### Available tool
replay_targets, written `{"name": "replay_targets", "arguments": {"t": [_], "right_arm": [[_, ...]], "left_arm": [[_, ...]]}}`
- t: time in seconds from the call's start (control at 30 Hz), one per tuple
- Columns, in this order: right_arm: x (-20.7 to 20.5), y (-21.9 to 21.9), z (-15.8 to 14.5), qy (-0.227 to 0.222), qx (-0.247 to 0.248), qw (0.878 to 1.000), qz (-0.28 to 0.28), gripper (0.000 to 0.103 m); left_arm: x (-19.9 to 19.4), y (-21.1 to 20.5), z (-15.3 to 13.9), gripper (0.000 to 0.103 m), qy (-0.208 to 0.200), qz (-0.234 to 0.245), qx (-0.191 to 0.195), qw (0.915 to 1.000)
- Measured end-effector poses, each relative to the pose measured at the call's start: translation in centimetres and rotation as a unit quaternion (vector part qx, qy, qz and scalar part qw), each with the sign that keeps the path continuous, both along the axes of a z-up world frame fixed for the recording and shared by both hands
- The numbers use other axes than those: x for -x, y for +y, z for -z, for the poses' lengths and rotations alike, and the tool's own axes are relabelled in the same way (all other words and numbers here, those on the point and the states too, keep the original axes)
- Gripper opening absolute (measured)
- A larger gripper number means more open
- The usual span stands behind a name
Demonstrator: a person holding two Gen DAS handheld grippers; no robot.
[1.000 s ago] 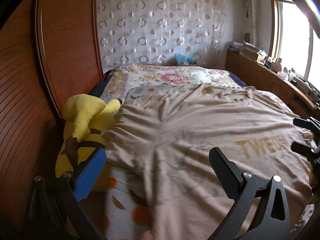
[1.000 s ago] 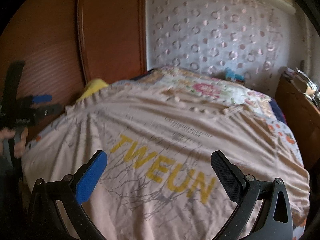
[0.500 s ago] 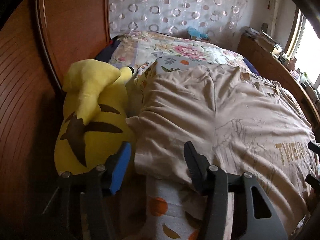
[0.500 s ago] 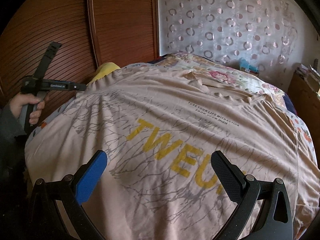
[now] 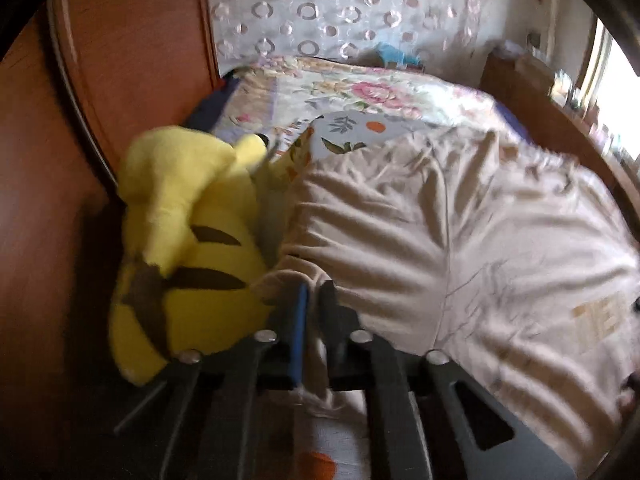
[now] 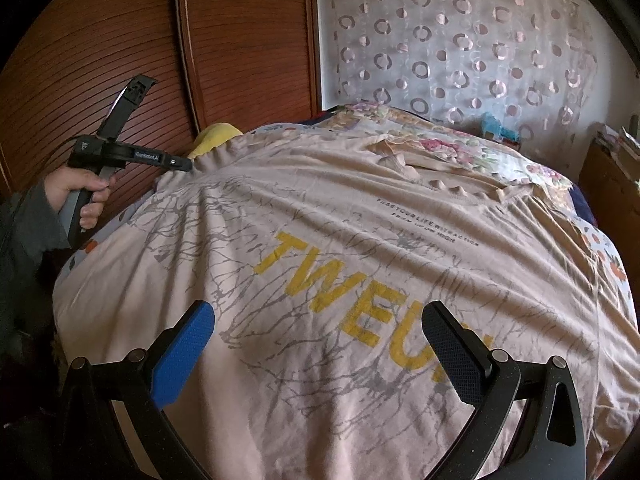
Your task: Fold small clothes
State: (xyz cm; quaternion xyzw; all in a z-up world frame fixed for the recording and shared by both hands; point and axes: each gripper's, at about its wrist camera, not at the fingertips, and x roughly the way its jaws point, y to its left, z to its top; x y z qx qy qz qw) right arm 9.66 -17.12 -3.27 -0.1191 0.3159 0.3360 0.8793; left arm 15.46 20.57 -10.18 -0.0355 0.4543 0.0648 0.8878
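Beige shirt (image 6: 360, 280) spread face-up across bed (image 5: 360, 92), yellow "TWEU…" lettering and grey branch print showing, smaller dark text line above. Fabric bunched into radiating creases at its left edge.

Left tongs (image 5: 314, 300) closed tight on that gathered edge of shirt (image 5: 440, 240), blue pad and black pad pressed together with cloth pinched between. Seen from right wrist view, left tongs (image 6: 182, 163) reach in from the side, tip buried in the puckered edge, left hand (image 6: 80, 192) wrapped around the grip, grey sleeve at the wrist.

Right tongs (image 6: 320, 332) held wide apart above the shirt's near hem, blue finger at left and black finger at right, lettering visible between them; whether touching cloth cannot be told.

Yellow plush (image 5: 188, 240) with dark stripes lying just beside the pinched edge, wedged against wooden wardrobe (image 5: 120, 60); only its top (image 6: 216, 136) peeking over the shirt in right wrist view. Floral quilt (image 5: 360, 92) under and beyond the shirt, patterned sheet with orange spots at the near edge. Curtain (image 6: 460, 40) with ring pattern behind bed. Left wrist view motion-blurred.
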Motion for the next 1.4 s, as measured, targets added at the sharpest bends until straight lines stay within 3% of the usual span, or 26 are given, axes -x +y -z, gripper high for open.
{"name": "replay_targets", "arguments": {"t": [0.23,0.43,0.63,0.77,0.83,0.9,0.97,1.0,1.1,1.2,1.27,1.4], "right_arm": [[-0.6,-1.1,0.3,0.008,-0.013,1.000,0.014,0.103],[-0.8,-2.1,0.0,0.004,-0.020,0.999,0.028,0.103],[-0.8,-3.2,0.2,0.003,-0.027,0.999,0.045,0.103],[-0.9,-3.6,0.6,0.006,-0.026,0.998,0.052,0.103],[-1.0,-3.6,0.7,0.008,-0.028,0.998,0.055,0.103],[-1.0,-3.6,0.6,0.008,-0.029,0.998,0.059,0.103],[-1.1,-3.4,0.3,0.003,-0.028,0.998,0.056,0.103],[-1.2,-3.2,0.2,0.000,-0.027,0.998,0.054,0.103],[-1.5,-2.0,-0.7,-0.007,-0.030,0.999,0.033,0.098],[-2.6,-0.9,-1.5,-0.013,-0.035,0.999,0.000,0.090],[-3.3,1.0,-1.8,-0.009,-0.037,0.999,-0.026,0.078],[-5.4,5.3,-2.2,0.001,-0.034,0.997,-0.068,0.072]], "left_arm": [[0.8,-1.7,-2.4,0.002,-0.026,0.016,-0.059,0.9978],[0.9,-4.8,-6.0,0.002,-0.067,0.056,-0.033,0.9956],[1.5,-9.5,-8.6,0.002,-0.093,0.122,0.007,0.9881],[3.3,-11.1,-10.0,0.003,-0.115,0.150,0.009,0.9820],[4.3,-11.3,-10.8,0.010,-0.127,0.154,0.005,0.9798],[5.5,-11.0,-11.6,0.040,-0.141,0.153,0.009,0.9781],[6.6,-10.5,-12.1,0.047,-0.151,0.149,0.012,0.9772],[7.1,-10.2,-12.3,0.057,-0.154,0.145,0.011,0.9773],[8.6,-9.2,-12.5,0.074,-0.170,0.124,0.006,0.9777],[9.8,-8.0,-12.4,0.079,-0.177,0.110,0.012,0.9780],[10.5,-7.2,-11.9,0.080,-0.178,0.097,0.007,0.9792],[11.4,-5.8,-11.0,0.081,-0.178,0.079,0.013,0.9808]]}}
